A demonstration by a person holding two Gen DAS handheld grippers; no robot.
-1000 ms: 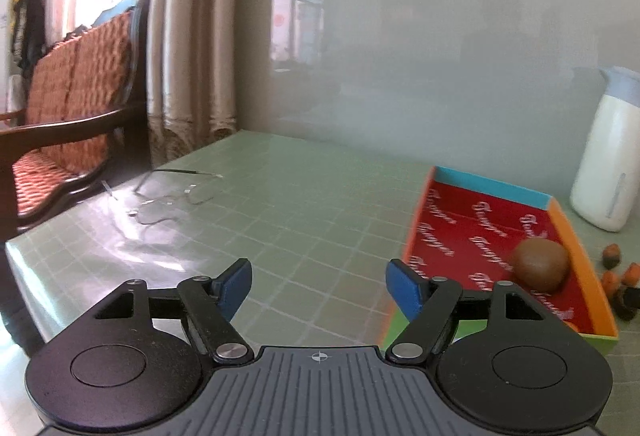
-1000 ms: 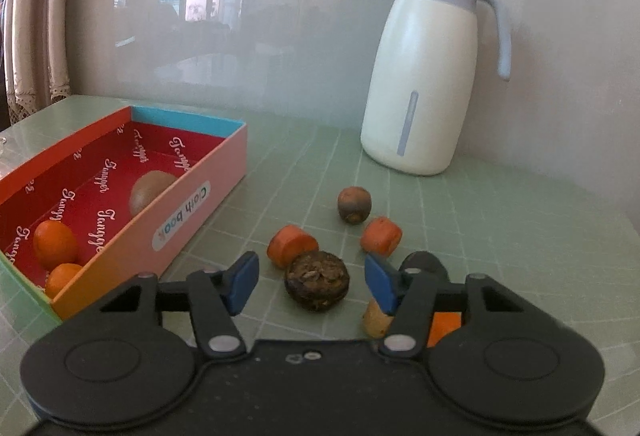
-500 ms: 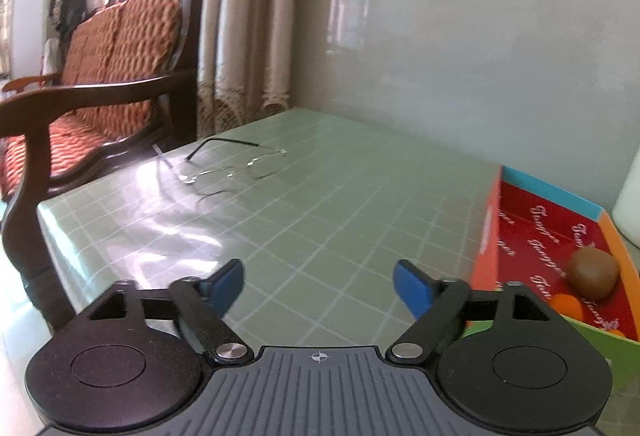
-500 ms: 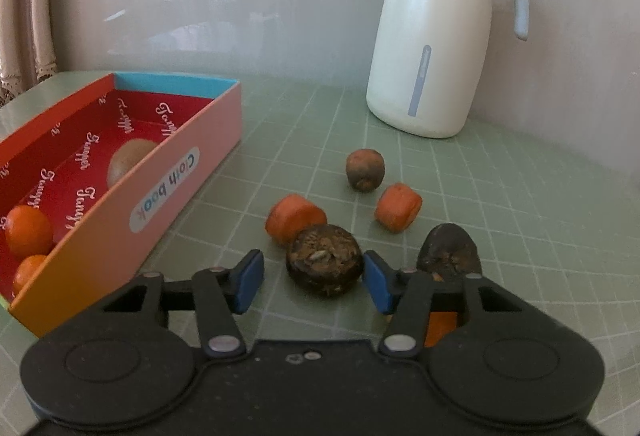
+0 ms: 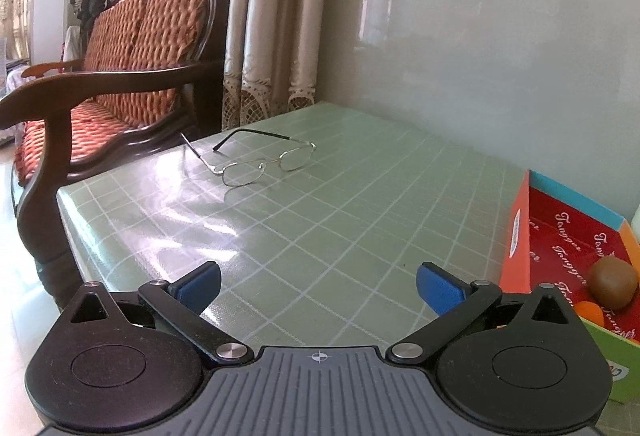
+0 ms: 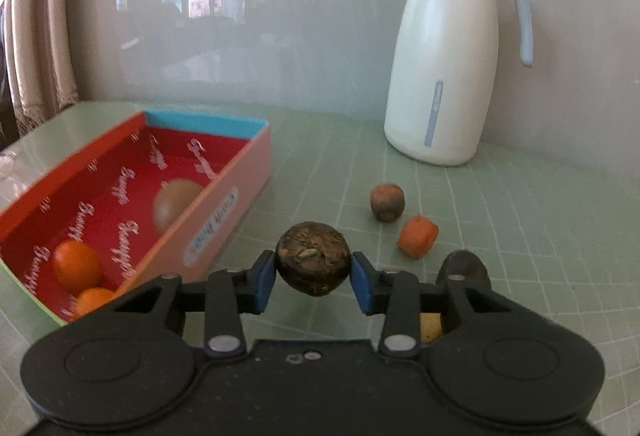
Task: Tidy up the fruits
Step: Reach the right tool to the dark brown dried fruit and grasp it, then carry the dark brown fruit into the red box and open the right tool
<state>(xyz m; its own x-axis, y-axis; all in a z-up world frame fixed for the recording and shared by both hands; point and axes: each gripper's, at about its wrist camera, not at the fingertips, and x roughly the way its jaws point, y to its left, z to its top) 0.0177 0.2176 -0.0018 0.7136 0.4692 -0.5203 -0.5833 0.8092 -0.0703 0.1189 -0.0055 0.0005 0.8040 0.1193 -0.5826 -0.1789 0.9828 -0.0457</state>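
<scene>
The left gripper (image 5: pixel 318 286) points slightly downward above the table, its blue pads (image 5: pixel 438 292) spreading wider with nothing between them. The right gripper (image 6: pixel 313 276) tilts downward too, its jaws closing, both blue pads (image 6: pixel 362 286) pressed against the sides of a dark round fruit (image 6: pixel 313 257).

Both wrist views low over table (image 5: pixel 320 204), sharing red box (image 6: pixel 224 204)

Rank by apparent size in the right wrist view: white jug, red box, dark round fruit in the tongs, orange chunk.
1. Red box
2. White jug, close to the box
3. Dark round fruit, nearest the camera, so flattered
4. Orange chunk
</scene>
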